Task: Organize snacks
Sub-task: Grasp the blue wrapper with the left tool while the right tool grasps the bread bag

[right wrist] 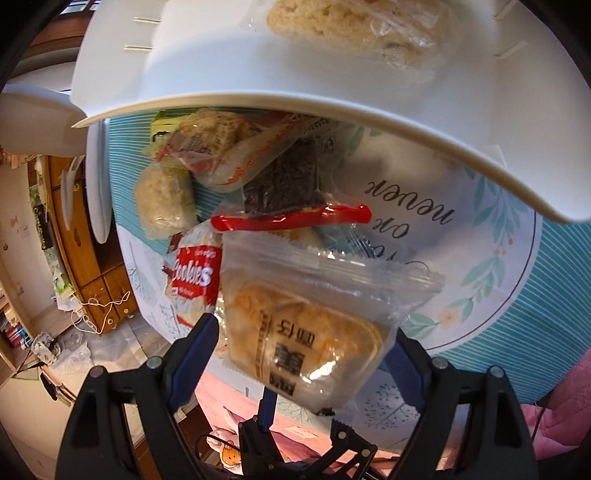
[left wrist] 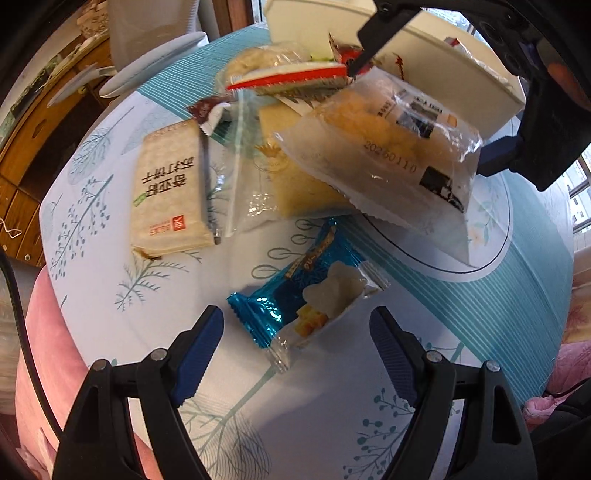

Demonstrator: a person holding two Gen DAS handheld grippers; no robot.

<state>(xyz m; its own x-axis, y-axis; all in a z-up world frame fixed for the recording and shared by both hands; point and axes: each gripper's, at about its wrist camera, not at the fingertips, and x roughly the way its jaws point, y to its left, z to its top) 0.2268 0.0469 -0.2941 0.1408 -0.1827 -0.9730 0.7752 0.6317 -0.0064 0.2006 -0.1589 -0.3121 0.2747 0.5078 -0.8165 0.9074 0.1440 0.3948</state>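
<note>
A blue foil snack packet (left wrist: 306,295) lies on the patterned tablecloth (left wrist: 110,288), just ahead of my left gripper (left wrist: 295,321), which hangs open over it without touching. A clear bread packet (right wrist: 306,343) rests tilted on the snack pile. My right gripper (right wrist: 303,332) straddles it with jaws wide, the fingers at its edges without squeezing. In the left wrist view the same bread packet (left wrist: 388,147) sits between the right gripper's fingers (left wrist: 495,155). Beyond the pile stands a white bin (right wrist: 258,99) with a rice-cracker packet (right wrist: 351,22) inside.
The pile also holds a beige cracker packet (left wrist: 170,192), a red-edged packet (right wrist: 291,218), a dark packet (right wrist: 284,184) and a red Cookies packet (right wrist: 194,277). A pink seat (left wrist: 44,350) sits at the table's near edge, and a wooden cabinet (left wrist: 37,129) stands to the left.
</note>
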